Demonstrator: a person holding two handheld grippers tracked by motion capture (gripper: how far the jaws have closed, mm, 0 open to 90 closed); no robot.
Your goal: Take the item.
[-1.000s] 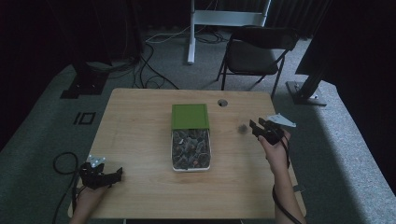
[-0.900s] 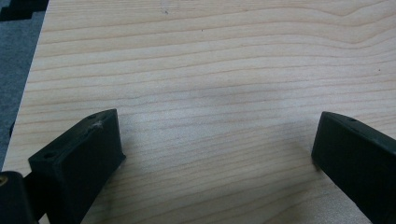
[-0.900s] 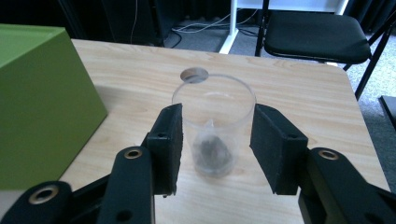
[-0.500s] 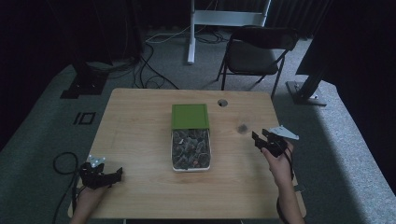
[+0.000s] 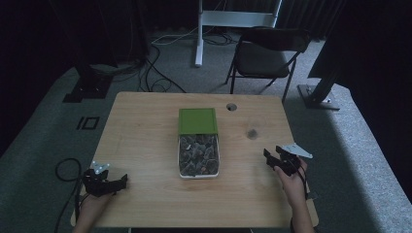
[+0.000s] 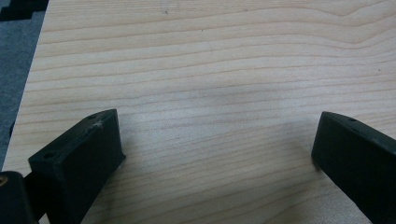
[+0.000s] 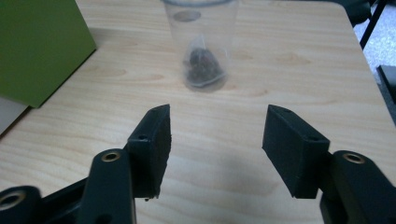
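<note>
A wooden table (image 5: 141, 141) stands on grey carpet (image 5: 43, 145), with a round hole (image 5: 231, 106) near its far edge. Beyond it are a dark folding chair (image 5: 265, 53), a white post (image 5: 198, 34) and loose black cables (image 5: 155, 58).

Clear plastic cup (image 7: 201, 44) standing upright on the wooden worktop (image 7: 289, 70), one dark pyramid tea bag (image 7: 204, 63) resting at its bottom, cup just beyond the right claw (image 7: 215, 140), near the worktop's right side, apart from the green lid (image 7: 37, 46)
</note>
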